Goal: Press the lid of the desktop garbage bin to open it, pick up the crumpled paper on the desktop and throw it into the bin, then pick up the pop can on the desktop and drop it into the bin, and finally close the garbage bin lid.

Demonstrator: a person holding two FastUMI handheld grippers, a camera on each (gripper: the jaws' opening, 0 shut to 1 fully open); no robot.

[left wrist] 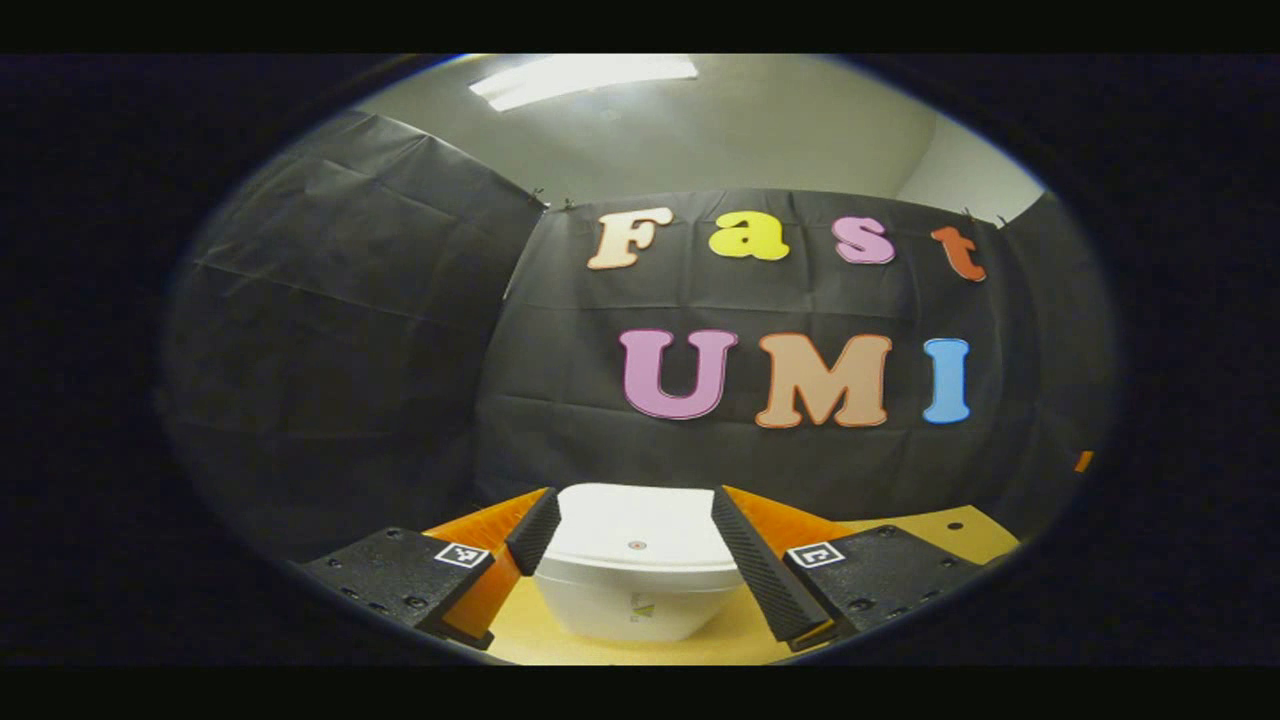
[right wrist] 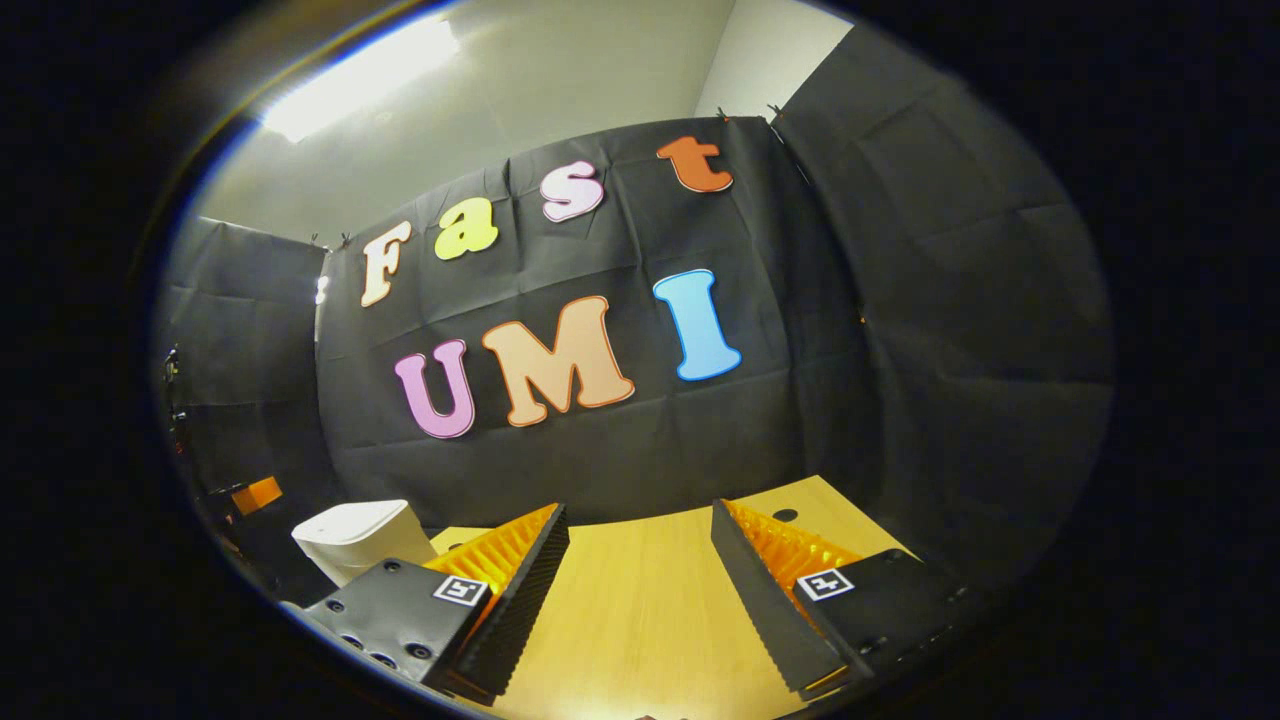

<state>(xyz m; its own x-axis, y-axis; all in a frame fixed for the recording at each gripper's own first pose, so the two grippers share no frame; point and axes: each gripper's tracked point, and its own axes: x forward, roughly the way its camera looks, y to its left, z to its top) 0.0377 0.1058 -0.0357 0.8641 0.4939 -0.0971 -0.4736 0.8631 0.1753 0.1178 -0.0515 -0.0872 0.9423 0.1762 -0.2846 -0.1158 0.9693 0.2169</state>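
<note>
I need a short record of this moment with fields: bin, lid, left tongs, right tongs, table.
bin: white garbage bin stands on the table, framed between the left fingers, not touched
lid: closed
left tongs: open, holding nothing
right tongs: open, holding nothing, above bare wood; bin off to their left
table: light wooden top

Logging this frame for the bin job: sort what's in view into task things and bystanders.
Belongs to the job:
- garbage bin, white, lid down
- left gripper, open, fingers either side of the bin
- right gripper, open over bare desktop

Just there:
- booth wall
- ceiling light
</note>
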